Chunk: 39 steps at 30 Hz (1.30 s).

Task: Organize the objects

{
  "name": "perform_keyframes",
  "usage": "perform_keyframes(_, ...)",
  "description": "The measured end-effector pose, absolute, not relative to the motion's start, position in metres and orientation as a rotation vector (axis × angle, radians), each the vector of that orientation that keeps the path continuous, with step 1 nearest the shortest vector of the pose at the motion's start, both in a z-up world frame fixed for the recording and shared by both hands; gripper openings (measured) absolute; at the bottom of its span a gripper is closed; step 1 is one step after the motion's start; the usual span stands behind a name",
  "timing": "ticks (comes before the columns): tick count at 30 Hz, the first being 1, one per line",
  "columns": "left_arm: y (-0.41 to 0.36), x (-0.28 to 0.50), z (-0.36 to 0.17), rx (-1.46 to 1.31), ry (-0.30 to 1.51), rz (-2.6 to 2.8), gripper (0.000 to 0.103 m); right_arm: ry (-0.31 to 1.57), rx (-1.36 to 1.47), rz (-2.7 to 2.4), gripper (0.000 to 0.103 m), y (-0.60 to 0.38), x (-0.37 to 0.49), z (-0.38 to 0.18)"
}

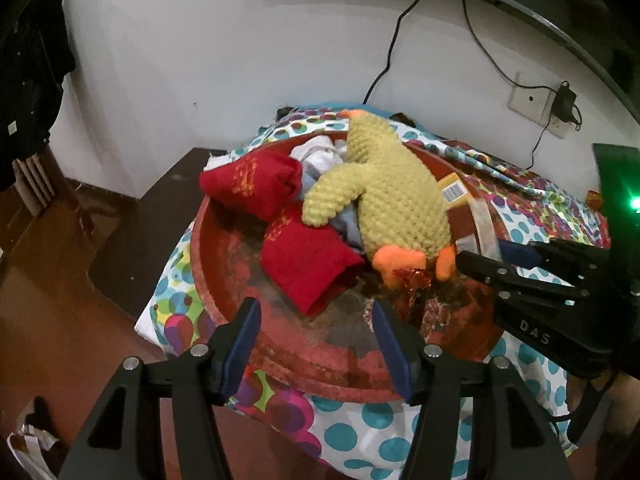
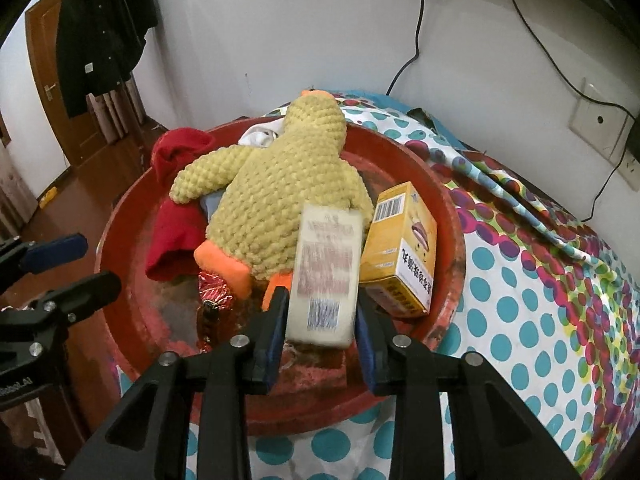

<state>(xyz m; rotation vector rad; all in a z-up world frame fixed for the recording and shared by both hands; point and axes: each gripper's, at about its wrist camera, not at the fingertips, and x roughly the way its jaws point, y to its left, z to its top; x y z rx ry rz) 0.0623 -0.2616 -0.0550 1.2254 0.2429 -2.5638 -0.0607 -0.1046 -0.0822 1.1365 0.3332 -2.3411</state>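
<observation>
Showing the right gripper [image 2: 322, 316], lower centre, clamped on a pale flat rectangular soap-like packet [image 2: 326, 276], seemingly stiff, light, possibly slippery; the left gripper [image 1: 316, 332] stands apart, empty.

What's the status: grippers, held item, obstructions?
Left gripper open, empty, over red round basin. Right gripper shut on white wrapped bar. Yellow knitted plush duck, yellow carton crowd it.

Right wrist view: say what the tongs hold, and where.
The right tongs pinch a white packet by its long sides, near its lower end. The left tongs hold nothing.
</observation>
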Motion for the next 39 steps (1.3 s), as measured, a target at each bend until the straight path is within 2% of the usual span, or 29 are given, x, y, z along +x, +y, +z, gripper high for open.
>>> perform_keyframes(2, -0.261, 0.062, -0.056, 1.231, 0.23, -2.553, 0.059, 0.369, 1.135, -2.355, 0.056, -0.107, -0.06, -0.082)
perform_keyframes(4, -0.259, 0.063, -0.055, 1.228, 0.222, -2.55, 0.059, 0.39, 1.117, -2.371, 0.061, -0.109, -0.057, -0.08)
perform_keyframes(9, -0.254, 0.066, -0.051, 1.221, 0.213, -2.554, 0.059, 0.372, 1.112, -2.4, 0.067, -0.105, -0.048, -0.061)
perform_keyframes(10, -0.254, 0.066, -0.049, 1.213, 0.21, -2.549, 0.059, 0.374, 1.119, -2.405, 0.072, -0.105, -0.045, -0.056)
perform_keyframes(11, -0.254, 0.067, -0.048, 1.206, 0.201, -2.542, 0.059, 0.38, 1.13, -2.417, 0.087, -0.105, -0.042, -0.052)
perform_keyframes(13, -0.253, 0.068, -0.045, 1.199, 0.19, -2.535, 0.059, 0.403, 1.145, -2.463, 0.099, -0.104, -0.031, -0.044)
perform_keyframes(18, -0.254, 0.069, -0.044, 1.209, 0.19, -2.518, 0.059, 0.478, 1.21, -2.487, 0.101, -0.105, -0.008, -0.041)
perform_keyframes(39, -0.256, 0.069, -0.051, 1.239, 0.296, -2.527, 0.06, 0.474, 1.333, -2.451, 0.101, -0.098, 0.008, -0.06)
